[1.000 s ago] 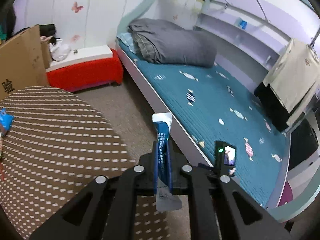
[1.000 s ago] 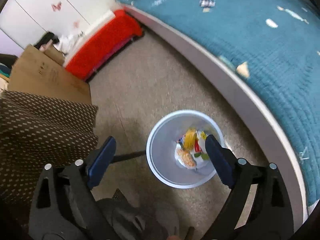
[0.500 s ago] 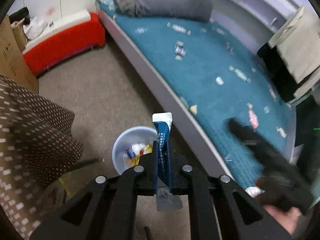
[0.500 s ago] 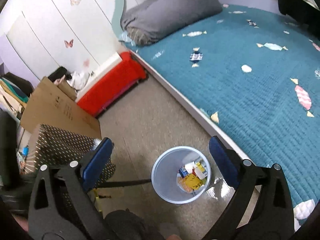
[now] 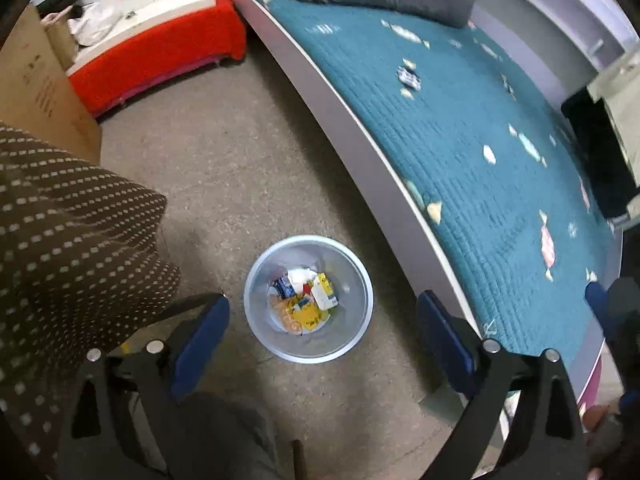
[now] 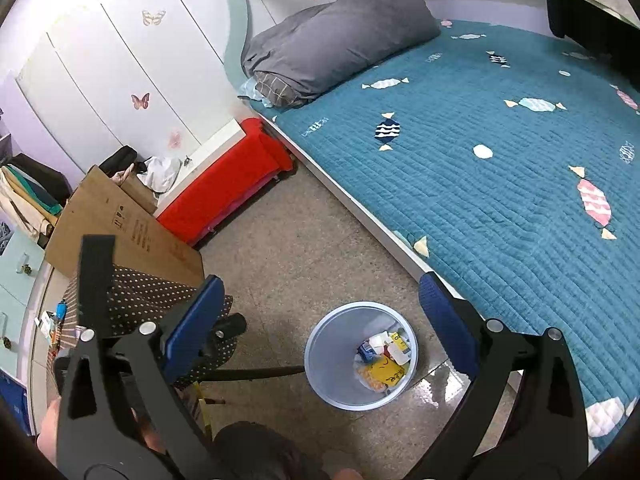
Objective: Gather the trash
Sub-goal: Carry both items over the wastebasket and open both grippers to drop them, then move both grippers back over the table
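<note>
A pale round trash bin (image 5: 354,292) stands on the floor beside the bed, with several colourful wrappers (image 5: 304,300) lying in it, one of them blue and white. My left gripper (image 5: 320,304) points steeply down over the bin. Its jaws are opening and stand wide, with nothing between the blue pads (image 5: 200,336). My right gripper (image 6: 320,284) is open and empty, higher up, with the same bin (image 6: 328,360) and its wrappers (image 6: 384,360) below its fingers.
A bed with a teal quilt (image 5: 460,140) runs along the right of the bin. A table under a brown dotted cloth (image 5: 68,240) is at the left. Behind it are a cardboard box (image 6: 120,220) and a red bench (image 6: 228,184). A dark trouser leg (image 5: 224,440) is at the bottom.
The left gripper came down over the bin, let go of the blue-and-white wrapper and spread its jaws. The right gripper rose away from the bin, still open.
</note>
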`<control>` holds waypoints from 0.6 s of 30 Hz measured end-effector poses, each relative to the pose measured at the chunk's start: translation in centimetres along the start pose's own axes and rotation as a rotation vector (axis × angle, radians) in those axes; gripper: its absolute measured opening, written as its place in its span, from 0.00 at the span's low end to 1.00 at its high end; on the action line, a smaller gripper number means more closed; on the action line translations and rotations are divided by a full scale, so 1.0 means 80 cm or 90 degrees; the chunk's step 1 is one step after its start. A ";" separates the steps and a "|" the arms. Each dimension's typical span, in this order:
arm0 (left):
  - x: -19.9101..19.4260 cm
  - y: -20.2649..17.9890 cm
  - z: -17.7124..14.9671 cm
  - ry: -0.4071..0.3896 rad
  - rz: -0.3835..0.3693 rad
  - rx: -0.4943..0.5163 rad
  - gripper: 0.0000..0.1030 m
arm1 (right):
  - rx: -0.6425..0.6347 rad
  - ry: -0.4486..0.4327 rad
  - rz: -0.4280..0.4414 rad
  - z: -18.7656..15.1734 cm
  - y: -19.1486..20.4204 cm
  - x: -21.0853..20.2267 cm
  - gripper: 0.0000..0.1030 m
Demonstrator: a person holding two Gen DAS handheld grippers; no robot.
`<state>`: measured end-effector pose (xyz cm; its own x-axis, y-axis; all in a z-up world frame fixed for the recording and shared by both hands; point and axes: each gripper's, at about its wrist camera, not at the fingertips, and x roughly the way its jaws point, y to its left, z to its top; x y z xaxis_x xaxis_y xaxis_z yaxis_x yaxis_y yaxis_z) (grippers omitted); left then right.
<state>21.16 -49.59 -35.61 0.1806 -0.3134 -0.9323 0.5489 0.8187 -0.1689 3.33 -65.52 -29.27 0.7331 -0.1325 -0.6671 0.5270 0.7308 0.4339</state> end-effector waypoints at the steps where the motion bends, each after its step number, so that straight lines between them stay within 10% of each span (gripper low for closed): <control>1: -0.010 0.000 -0.001 -0.011 -0.009 -0.002 0.90 | -0.003 -0.004 0.000 0.001 0.005 -0.004 0.94; 8: -0.116 0.004 -0.021 -0.129 -0.058 0.008 0.90 | -0.029 -0.042 0.027 0.011 0.055 -0.041 0.94; 18: -0.247 0.067 -0.061 -0.289 -0.001 -0.018 0.91 | -0.104 -0.079 0.104 0.012 0.174 -0.094 0.94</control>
<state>16.51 -36.67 -19.63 0.5232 -0.4884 -0.6983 0.5278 0.8291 -0.1845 5.58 -55.01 -17.62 0.8550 -0.0785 -0.5126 0.3291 0.8460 0.4194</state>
